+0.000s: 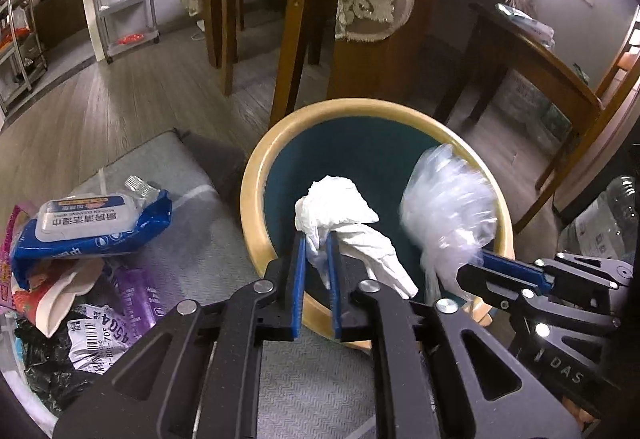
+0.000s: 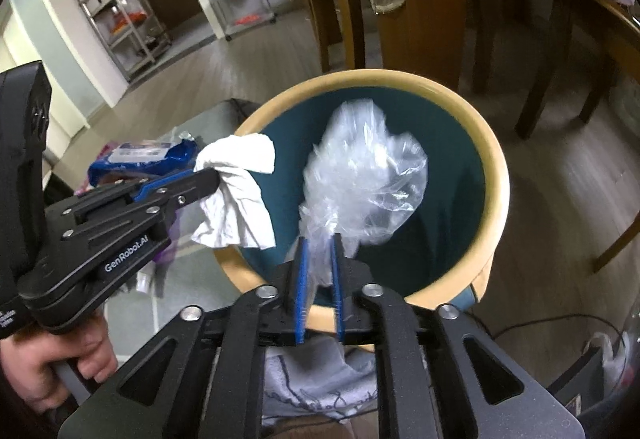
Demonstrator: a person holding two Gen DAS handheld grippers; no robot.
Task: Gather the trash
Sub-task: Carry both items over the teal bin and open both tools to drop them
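1. Now both tools sit over the bin point(image 1: 256, 199), a tan-rimmed tub with a dark teal inside; no trash can be made out on its bottom.
2. Left tool point(image 1: 316, 239): clenched on a crumpled white tissue point(image 1: 340, 211), which hangs over the bin's 8 o'clock side, inside the rim.
3. Right tool point(image 2: 320, 247): blue pads stand a little apart with the neck of a clear plastic bag point(image 2: 360, 175) between them; bag bulges over the bin's middle. Grip looks slack, probably letting go.
4. Done so far: two pieces carried to the bin; neither dropped yet.
5. Left to collect: pile at 9 o'clock from the bin, on a grey mat point(image 1: 192, 239): blue wipes pack point(image 1: 88, 227), purple wrapper point(image 1: 136, 295), black plastic, paper scraps.
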